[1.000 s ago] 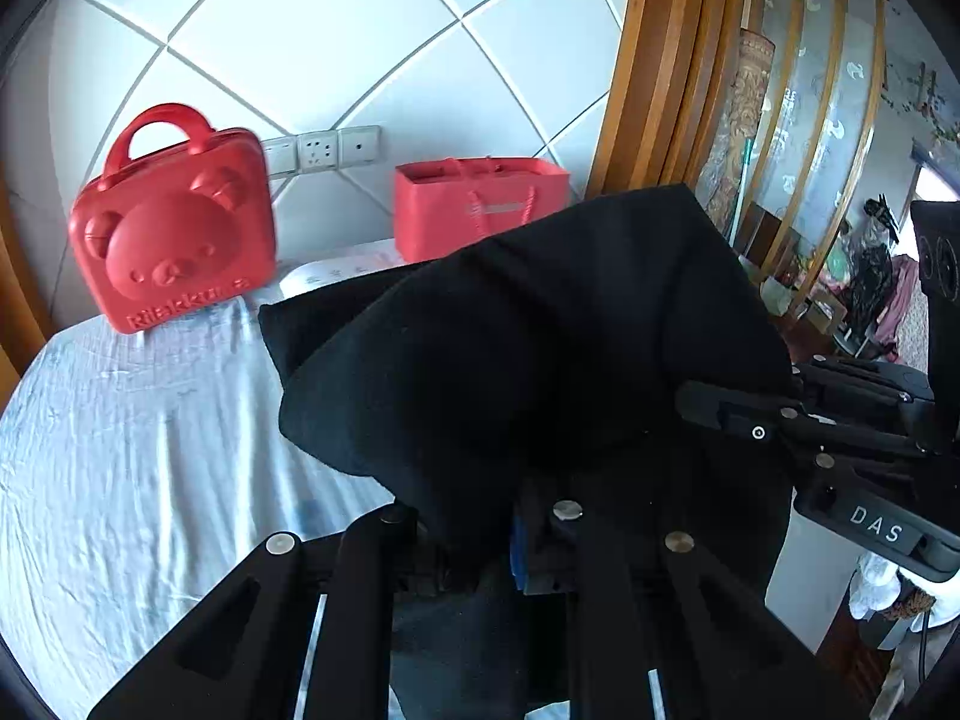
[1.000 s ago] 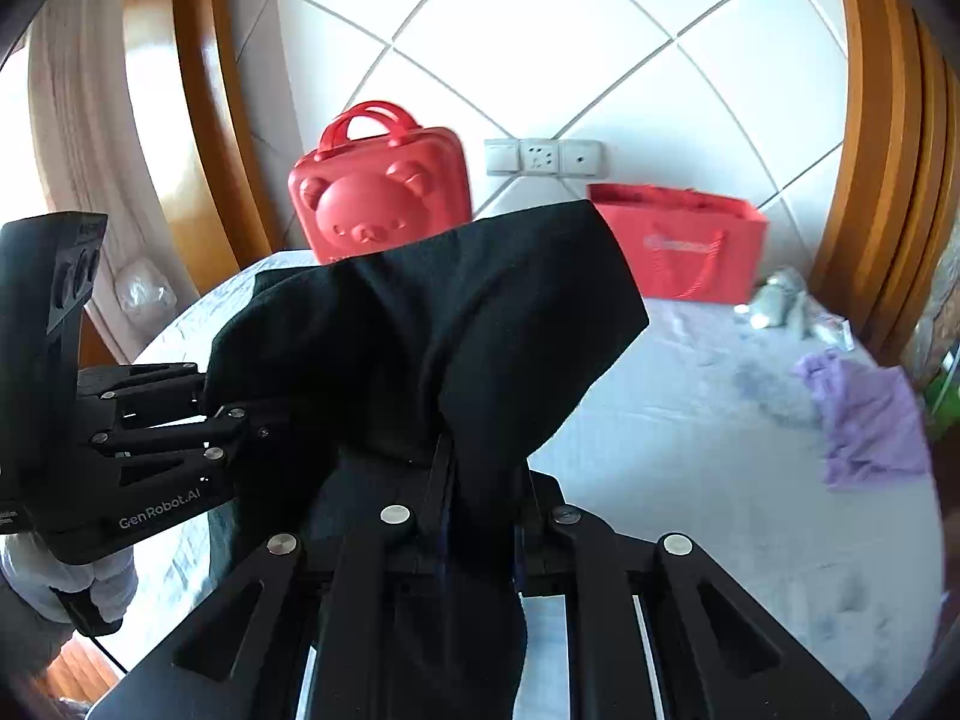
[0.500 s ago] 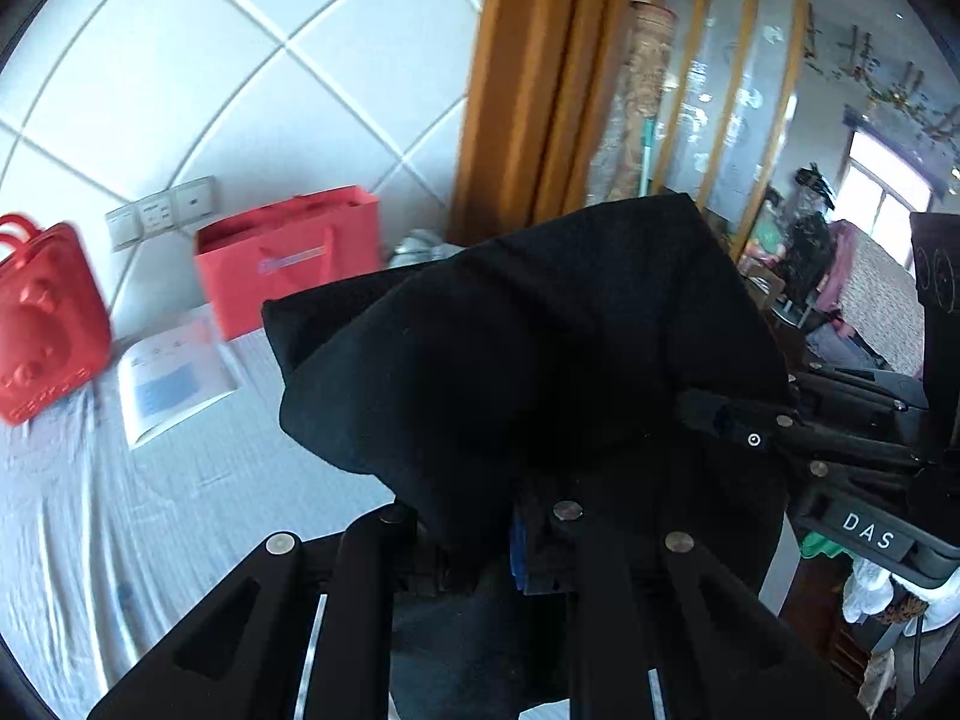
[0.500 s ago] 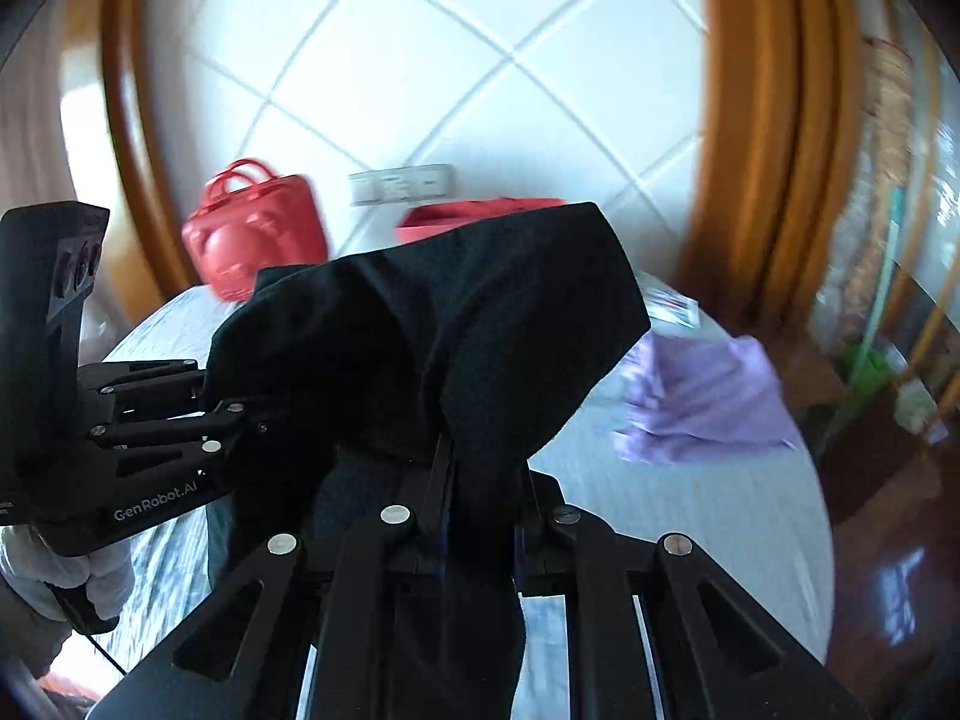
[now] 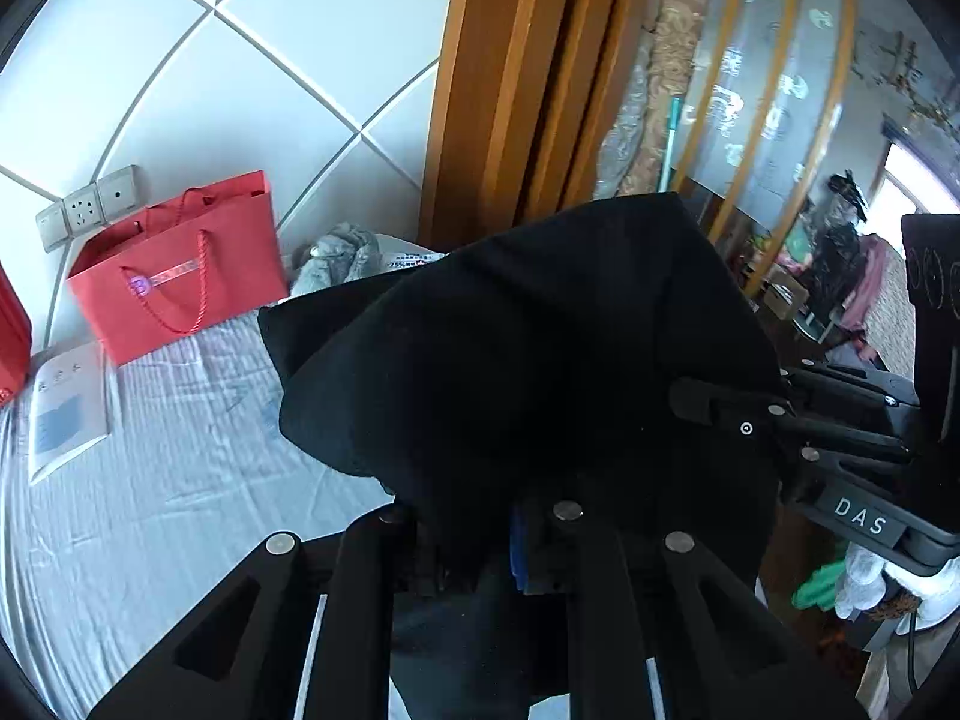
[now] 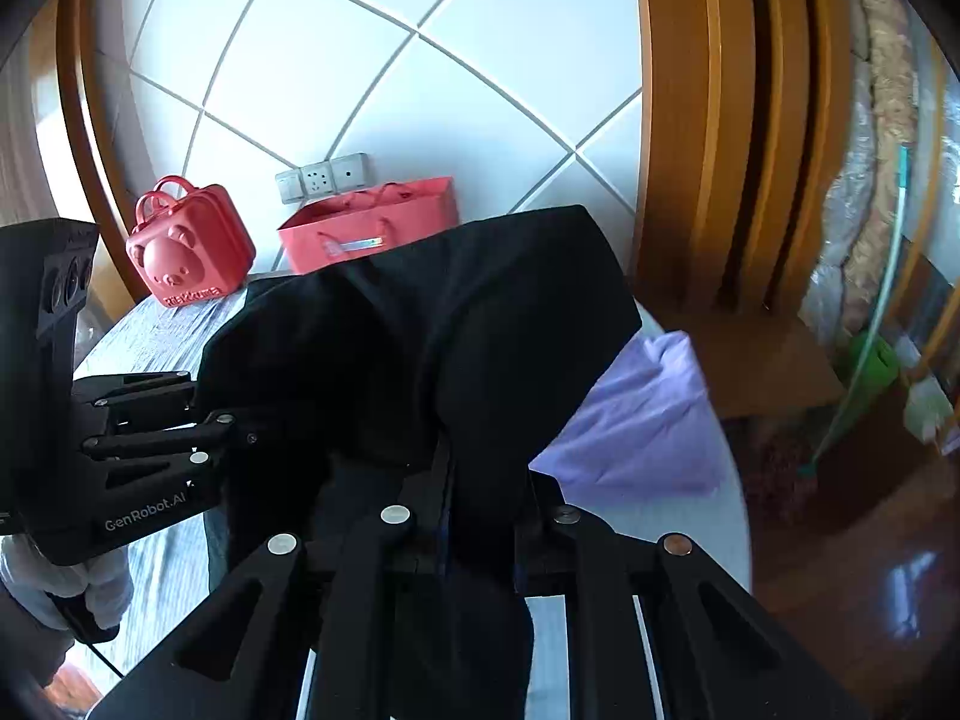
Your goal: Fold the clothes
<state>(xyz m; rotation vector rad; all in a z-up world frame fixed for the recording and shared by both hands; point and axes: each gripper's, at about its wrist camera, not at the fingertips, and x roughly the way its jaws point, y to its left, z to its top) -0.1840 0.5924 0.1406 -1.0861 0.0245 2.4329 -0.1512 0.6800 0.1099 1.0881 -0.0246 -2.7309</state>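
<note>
A black garment (image 5: 528,348) hangs bunched between both grippers, lifted above the table; it also shows in the right wrist view (image 6: 456,330). My left gripper (image 5: 480,546) is shut on its lower edge. My right gripper (image 6: 480,534) is shut on another part of the same edge. Each gripper shows in the other's view: the right one at the right edge (image 5: 840,438), the left one at the left edge (image 6: 150,438). The fingertips are hidden under the cloth.
A table with a pale blue striped cloth (image 5: 150,480) lies below. On it are a red paper bag (image 5: 180,270), a red bear case (image 6: 189,252), a booklet (image 5: 63,408), a grey cloth (image 5: 339,252) and a folded purple garment (image 6: 642,420). A wooden frame (image 6: 690,120) stands behind.
Both grippers have swung to the right with the black garment held between them. The bear case has slid to the left of view and the purple garment has come closer.
</note>
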